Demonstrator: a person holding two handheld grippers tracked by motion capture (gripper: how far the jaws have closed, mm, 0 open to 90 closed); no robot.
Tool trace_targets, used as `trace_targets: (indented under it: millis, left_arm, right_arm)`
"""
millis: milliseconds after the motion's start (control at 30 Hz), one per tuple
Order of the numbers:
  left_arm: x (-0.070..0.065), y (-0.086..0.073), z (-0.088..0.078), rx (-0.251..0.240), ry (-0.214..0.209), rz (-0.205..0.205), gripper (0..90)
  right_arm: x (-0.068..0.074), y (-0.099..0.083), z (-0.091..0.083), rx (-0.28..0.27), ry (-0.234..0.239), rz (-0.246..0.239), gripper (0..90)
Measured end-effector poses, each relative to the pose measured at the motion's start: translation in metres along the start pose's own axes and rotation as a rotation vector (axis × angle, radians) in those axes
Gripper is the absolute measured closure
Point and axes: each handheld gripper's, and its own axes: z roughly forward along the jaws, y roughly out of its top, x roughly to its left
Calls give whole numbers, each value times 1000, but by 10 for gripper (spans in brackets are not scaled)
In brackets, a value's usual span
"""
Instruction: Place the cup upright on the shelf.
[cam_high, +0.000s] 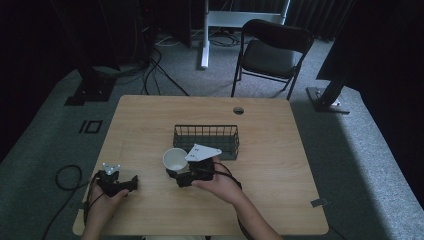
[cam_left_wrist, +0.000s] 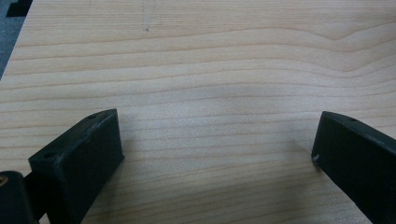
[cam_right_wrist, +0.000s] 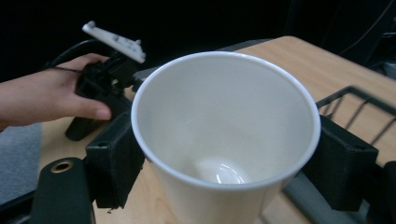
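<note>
Cup sits mid-frame in right gripper view, clamped by right gripper, one black jaw flat on each side of the wall, a bit below the rim. In high view, cup at centre of frame, just left of right gripper, right beside the lower-left corner of basket. Can't tell if cup bottom rests on table or hangs just above.

Looks like white paper, empty inside, glossy at the bottom. Prob. very light, thin-walled, easy to crush: needs a gentle squeeze, no more. Smooth tapered side, so likely to slip upward out of a loose grip; rim is the stiffest part, best hold is approx. where jaws sit now, high on the wall. Rim round w/o visible denting, so pressure seems OK.

Left gripper at lower left of high view, resting on table, well apart from cup. Left gripper jaws spread wide, nothing but bare wood between.
</note>
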Motion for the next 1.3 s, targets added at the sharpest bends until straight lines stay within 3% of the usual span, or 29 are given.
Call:
trace_targets:
  millis: [300,533,767,933,1300]
  left_arm:
    - [0,0,0,0,-1,1,20]
    - [0,0,0,1,-1,1,20]
    - [0,0,0,0,-1,1,21]
    - [0,0,0,-1,0,1,21]
    - [0,0,0,1,-2,4,21]
  right_arm:
    - [-25,18,-19,-58,-98,43,198]
    - [-41,28,-30,-61,-149,13,199]
    - [-57,35,-37,-75,-222,32,199]
    - [-72,33,-39,-62,-295,35,199]
    - [-106,14,-39,-28,-435,106,199]
